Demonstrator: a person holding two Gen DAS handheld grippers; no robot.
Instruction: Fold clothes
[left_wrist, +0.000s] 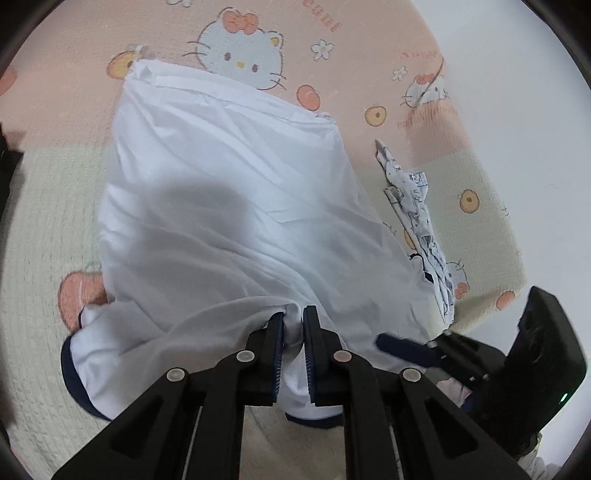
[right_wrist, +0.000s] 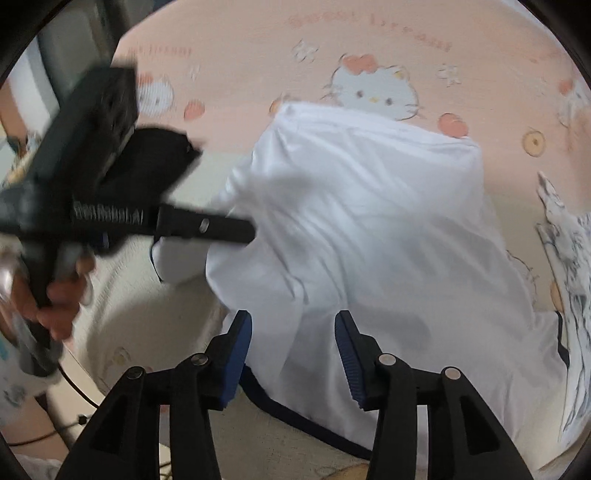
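Two grippers: left gripper (left_wrist: 293, 323) jaws clamp the white garment (left_wrist: 236, 206); right gripper (right_wrist: 293, 332) jaws spread.

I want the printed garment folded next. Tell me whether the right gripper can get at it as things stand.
Probably yes. The right gripper is open and holds nothing, and the printed garment lies uncovered on the cartoon-cat mat beside the white shirt, on the gripper's right side, with nothing visibly between.
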